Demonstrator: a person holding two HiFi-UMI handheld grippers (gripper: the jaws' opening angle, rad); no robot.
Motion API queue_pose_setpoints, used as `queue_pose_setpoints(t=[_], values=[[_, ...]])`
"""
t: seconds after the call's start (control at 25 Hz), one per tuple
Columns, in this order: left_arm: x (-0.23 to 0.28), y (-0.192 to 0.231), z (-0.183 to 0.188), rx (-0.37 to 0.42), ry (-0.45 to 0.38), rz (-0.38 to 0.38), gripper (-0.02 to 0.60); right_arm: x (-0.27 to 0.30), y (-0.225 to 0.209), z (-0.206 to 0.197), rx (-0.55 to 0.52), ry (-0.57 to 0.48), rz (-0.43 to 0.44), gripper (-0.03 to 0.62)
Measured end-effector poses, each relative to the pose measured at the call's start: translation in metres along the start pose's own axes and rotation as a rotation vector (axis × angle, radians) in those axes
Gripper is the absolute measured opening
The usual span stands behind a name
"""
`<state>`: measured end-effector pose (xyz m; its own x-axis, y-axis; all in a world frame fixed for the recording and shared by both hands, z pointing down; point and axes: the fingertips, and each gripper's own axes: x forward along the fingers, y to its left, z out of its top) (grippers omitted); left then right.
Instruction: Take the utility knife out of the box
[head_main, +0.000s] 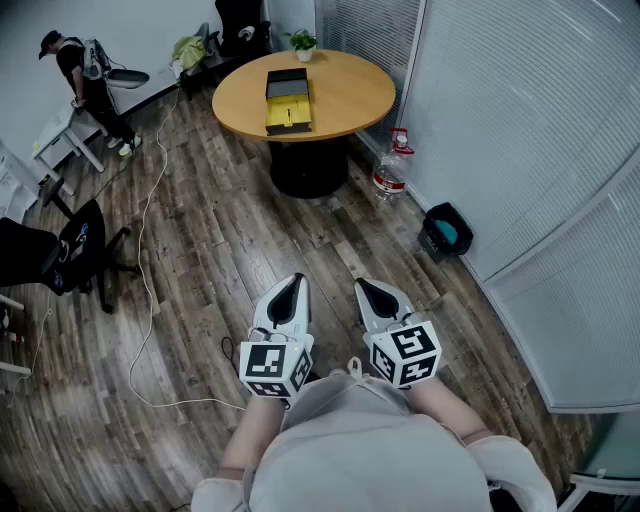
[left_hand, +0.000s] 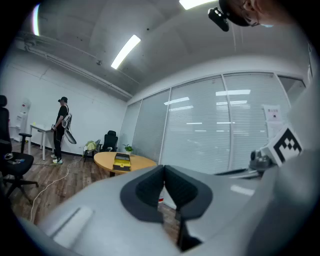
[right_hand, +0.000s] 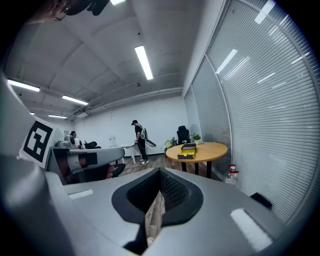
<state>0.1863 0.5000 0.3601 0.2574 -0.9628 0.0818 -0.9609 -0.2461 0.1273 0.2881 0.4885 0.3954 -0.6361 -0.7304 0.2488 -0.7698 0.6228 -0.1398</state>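
Yellow-and-black box (head_main: 288, 101), tan table (head_main: 345, 95), brown wood-grain floor (head_main: 200, 260).

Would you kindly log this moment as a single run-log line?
left tool: shut, empty | right tool: shut, empty | box: on round table, far ahead | knife: not discernible

Flat rectangular box (head_main: 288, 102) lying near the middle of the round wooden table (head_main: 345, 95), well apart from the person, black part sitting toward the far side, yellow part adjoining it toward the near edge, contents showing too small to tell
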Motion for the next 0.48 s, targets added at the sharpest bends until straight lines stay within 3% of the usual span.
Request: queue_pose_setpoints(t=[0.48], values=[[-0.0039, 0.0057, -0.0059, 0.010, 0.023, 0.008, 0.006, 0.0090, 0.0062, -0.0051, 0.052, 0.006, 0.022, -0.001]])
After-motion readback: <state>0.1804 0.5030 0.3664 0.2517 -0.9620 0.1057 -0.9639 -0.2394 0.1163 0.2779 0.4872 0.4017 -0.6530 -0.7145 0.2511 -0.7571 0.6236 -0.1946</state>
